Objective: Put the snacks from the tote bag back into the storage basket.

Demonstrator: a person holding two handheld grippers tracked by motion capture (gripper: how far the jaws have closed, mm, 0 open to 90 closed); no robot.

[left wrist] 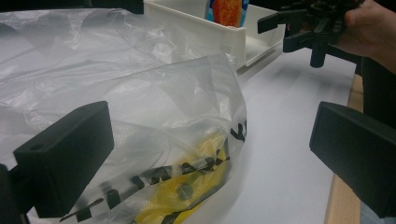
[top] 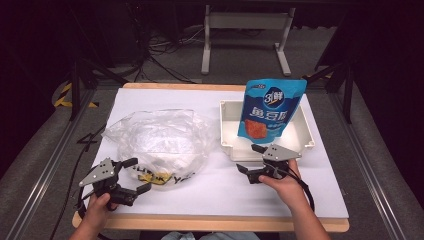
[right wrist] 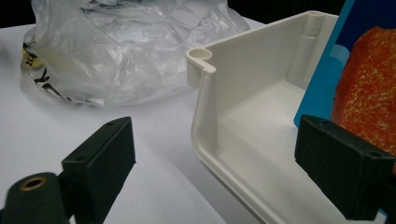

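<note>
I am holding both jaws released, left hand-held gripper (top: 134, 175) just short of the limp, slippery plastic bag (top: 160, 140), right hand-held gripper (top: 253, 161) before the light snack pouch (top: 270, 107) in the tray (top: 227, 127); pinching its top edge looks best.

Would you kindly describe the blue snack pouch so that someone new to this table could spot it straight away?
Start from the white-covered table and find the white plastic tray on its right half. Standing upright inside that tray is the blue snack pouch. Unlike the crumpled clear plastic bag lying to its left, it is bright blue, with white lettering and an orange picture low on its front.
</note>
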